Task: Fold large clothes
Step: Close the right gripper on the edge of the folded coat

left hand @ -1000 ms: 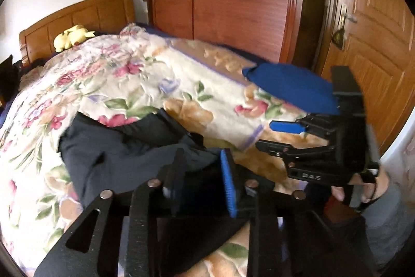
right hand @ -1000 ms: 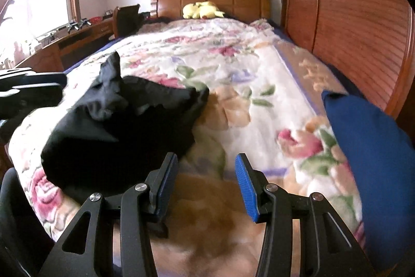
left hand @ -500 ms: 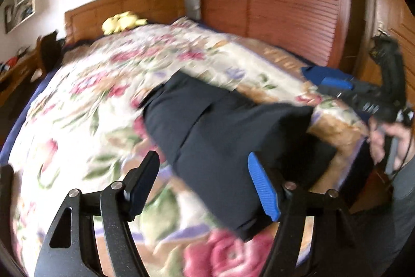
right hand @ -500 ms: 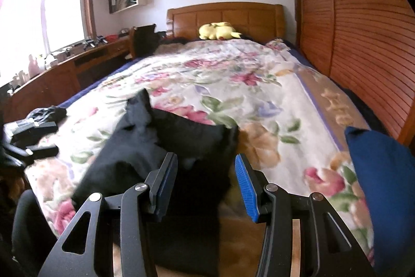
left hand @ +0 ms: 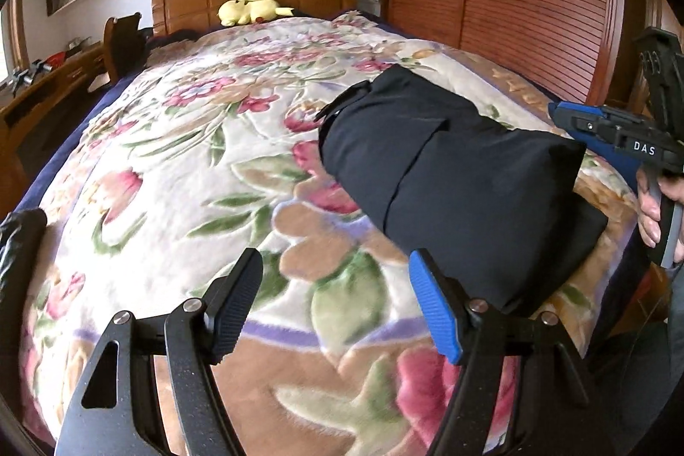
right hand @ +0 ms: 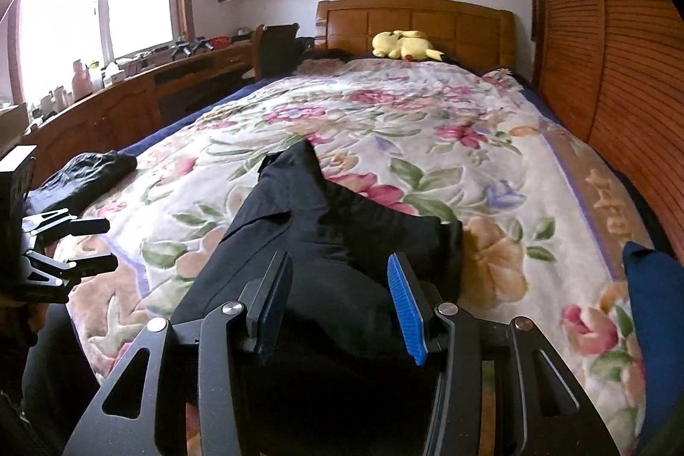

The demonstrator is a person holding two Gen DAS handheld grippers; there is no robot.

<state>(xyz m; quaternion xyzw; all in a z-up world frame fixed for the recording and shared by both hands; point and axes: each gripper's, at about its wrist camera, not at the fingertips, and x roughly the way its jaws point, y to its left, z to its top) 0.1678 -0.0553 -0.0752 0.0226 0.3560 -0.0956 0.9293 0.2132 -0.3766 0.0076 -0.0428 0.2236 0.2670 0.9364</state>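
Black garment, folded into a thick bundle, lies on the floral blanket of the bed, and the right gripper hovers right over its near end with its jaws spread wide and nothing between them; the cloth runs forward from between the 2 jaws toward a pointed flap ahead. In the left wrist view the same black garment sits ahead and to the right of the left gripper, whose jaws are also spread apart and hold nothing, with only blanket under and between them. Beyond the garment on that side the right gripper shows from the side, held in the person's right hand. To the left of the right gripper's jaws the left gripper appears near the bed's edge, with a second dark piece of clothing just past it. A blue cushion lies to the right of the right jaws. Far ahead, a yellow plush toy rests against the wooden headboard.
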